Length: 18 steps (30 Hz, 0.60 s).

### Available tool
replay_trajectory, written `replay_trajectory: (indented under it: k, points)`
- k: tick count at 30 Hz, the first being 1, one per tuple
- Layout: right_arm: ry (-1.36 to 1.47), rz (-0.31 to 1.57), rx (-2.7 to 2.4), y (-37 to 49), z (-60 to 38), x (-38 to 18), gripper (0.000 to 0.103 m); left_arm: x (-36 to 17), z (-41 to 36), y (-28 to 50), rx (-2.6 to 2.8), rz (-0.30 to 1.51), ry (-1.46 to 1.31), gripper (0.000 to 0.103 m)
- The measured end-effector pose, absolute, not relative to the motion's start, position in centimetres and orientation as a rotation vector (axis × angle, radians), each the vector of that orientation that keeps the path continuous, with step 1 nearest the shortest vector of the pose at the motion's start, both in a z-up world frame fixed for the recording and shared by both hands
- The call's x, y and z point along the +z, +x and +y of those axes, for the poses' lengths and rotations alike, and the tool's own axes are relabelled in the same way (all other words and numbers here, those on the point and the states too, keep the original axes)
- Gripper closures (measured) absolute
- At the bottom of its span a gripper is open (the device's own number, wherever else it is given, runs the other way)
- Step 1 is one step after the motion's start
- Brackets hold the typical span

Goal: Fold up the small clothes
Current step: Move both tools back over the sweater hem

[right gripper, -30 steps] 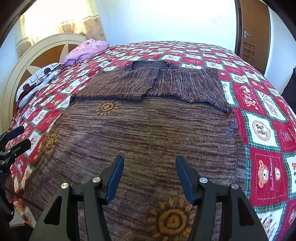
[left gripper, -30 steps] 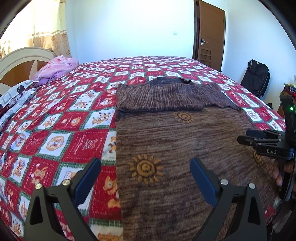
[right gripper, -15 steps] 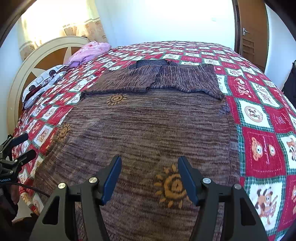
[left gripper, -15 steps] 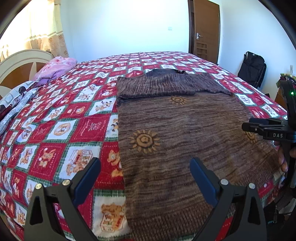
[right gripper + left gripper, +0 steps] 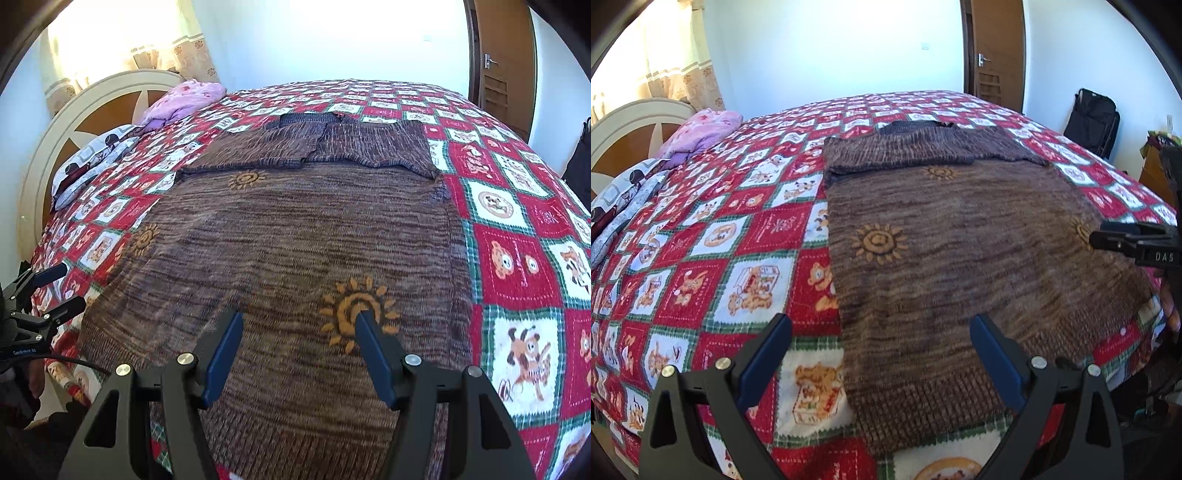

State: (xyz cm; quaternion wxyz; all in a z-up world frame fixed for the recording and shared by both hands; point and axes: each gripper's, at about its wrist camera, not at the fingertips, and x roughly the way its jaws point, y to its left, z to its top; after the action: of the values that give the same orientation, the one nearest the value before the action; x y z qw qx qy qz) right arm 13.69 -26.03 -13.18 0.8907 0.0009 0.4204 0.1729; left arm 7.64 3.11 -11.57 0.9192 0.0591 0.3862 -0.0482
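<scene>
A brown knitted sweater (image 5: 960,240) with orange sun motifs lies flat on the bed, both sleeves folded across the chest at the far end. Its ribbed hem (image 5: 923,406) is nearest me. My left gripper (image 5: 881,325) hovers open over the hem's left corner, one finger above the quilt and the other above the knit. In the right wrist view, the sweater (image 5: 295,240) fills the middle. My right gripper (image 5: 298,317) is open above its near right part, beside a sun motif (image 5: 356,310). Nothing is between either pair of fingers. Each gripper shows at the other view's edge, the right gripper (image 5: 1126,243) and the left gripper (image 5: 48,291).
A red, white and green patchwork quilt (image 5: 720,240) covers the bed. A pink bundle (image 5: 701,129) and patterned pillows (image 5: 620,206) lie by the white headboard (image 5: 628,122). A brown door (image 5: 997,55) and a black bag (image 5: 1093,118) stand beyond the far right side.
Both grippers have drawn back toward the near edge of the bed, so the sweater's hem now shows. The sweater itself has not moved.
</scene>
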Motion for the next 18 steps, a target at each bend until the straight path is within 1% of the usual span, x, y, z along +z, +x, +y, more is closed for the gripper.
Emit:
replay_trajectory:
  k: [9,18]
  points:
    - [-0.016,0.892,0.342,11.2,-27.1,-14.1,0.039,-12.9,4.0,5.9,-0.121,0.872,0.089,0.004]
    - [-0.030,0.873,0.316,9.3,-28.1,-14.1,0.038,-14.2,5.5,5.7,-0.186,0.963,-0.087,0.006]
